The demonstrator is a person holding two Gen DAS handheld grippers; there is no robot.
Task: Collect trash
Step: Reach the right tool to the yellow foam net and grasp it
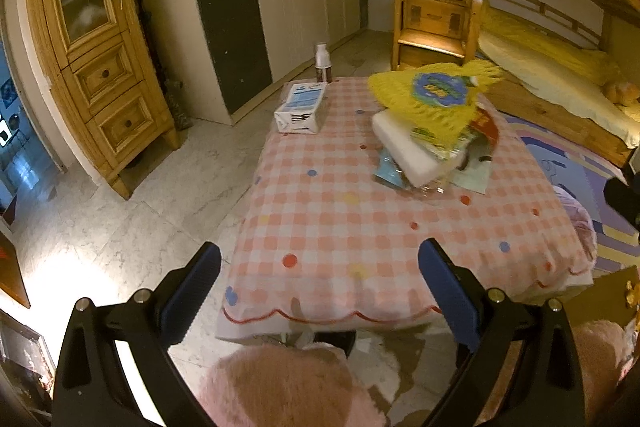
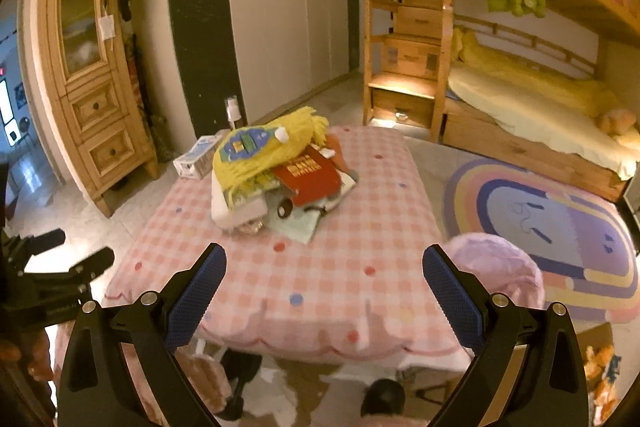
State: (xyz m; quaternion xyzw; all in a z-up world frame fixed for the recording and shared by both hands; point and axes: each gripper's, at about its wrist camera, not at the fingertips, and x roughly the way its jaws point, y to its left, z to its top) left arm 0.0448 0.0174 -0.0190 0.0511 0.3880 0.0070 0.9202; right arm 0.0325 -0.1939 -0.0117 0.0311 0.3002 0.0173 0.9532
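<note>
Trash pile (image 2: 276,171): yellow, red, white items, heaped.

Lying mostly buried under the yellow fringed cloth (image 2: 264,151) at the middle of the tabletop (image 2: 320,279): a white foam block (image 1: 404,147), a red booklet (image 2: 312,175), crumpled wrappers too blurred for reading. Peeking out behind that cloth, a milk carton (image 2: 196,155), half covered. Standing beyond the carton, a bottle (image 1: 322,63), label too small to read.
</note>
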